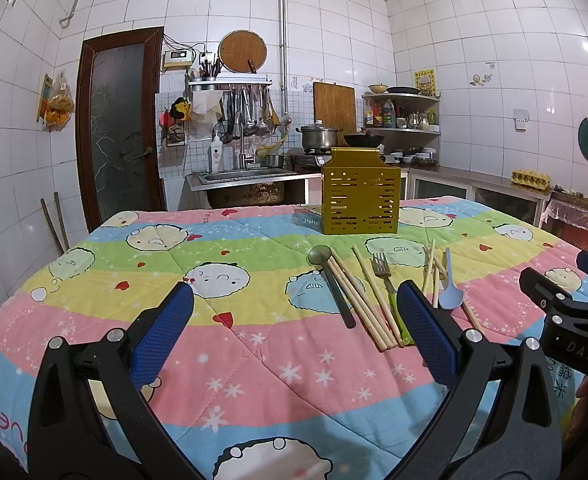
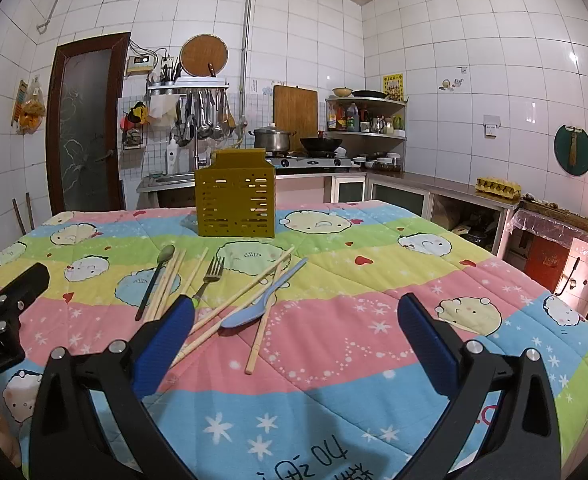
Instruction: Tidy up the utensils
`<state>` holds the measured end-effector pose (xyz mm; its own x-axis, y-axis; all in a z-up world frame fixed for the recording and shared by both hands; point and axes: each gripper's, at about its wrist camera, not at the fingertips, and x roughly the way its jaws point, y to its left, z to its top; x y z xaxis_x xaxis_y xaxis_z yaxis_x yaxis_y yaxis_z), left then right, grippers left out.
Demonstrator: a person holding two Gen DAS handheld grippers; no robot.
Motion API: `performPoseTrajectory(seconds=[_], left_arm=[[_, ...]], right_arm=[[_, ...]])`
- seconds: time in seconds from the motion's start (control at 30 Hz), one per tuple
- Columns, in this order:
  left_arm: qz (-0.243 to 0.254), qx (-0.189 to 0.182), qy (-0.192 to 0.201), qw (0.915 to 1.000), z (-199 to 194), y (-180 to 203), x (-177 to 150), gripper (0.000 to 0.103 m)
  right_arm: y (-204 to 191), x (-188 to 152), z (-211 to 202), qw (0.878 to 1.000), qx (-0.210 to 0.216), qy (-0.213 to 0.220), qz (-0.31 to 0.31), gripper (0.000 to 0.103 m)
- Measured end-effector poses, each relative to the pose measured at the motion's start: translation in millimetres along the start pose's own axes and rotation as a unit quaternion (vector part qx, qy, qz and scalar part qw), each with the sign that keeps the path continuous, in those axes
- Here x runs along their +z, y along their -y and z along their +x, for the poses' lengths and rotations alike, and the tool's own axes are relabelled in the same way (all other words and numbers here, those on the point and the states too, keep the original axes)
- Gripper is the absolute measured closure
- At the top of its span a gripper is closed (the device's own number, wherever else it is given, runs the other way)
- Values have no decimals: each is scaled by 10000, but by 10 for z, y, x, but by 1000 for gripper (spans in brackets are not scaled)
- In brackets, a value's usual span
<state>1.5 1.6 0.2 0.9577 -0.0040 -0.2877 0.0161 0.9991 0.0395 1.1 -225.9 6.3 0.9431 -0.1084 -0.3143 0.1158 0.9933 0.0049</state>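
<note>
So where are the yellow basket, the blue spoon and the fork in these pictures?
yellow basket [image 2: 234,208]: right wrist view, middle of its slotted front wall.
blue spoon [image 2: 241,317]: right wrist view, on its bowl.
fork [image 1: 380,265]: left wrist view, on its tines.

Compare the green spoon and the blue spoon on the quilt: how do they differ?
The green spoon is dark, with a small round bowl pointing toward the yellow holder; the blue spoon is pale, with a larger bowl pointing toward the camera. The green spoon lies beside chopsticks; the blue spoon lies across some. Both lie flat, outside the holder.
</note>
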Motion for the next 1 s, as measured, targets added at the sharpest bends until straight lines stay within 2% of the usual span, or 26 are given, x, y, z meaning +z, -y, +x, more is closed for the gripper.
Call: performPoseTrajectory(seconds=[1.0], left_arm=[[-9, -2, 5, 10000, -2, -1, -2, 5]], right_arm=[[22, -2, 7, 10000, -32, 11, 16, 4]])
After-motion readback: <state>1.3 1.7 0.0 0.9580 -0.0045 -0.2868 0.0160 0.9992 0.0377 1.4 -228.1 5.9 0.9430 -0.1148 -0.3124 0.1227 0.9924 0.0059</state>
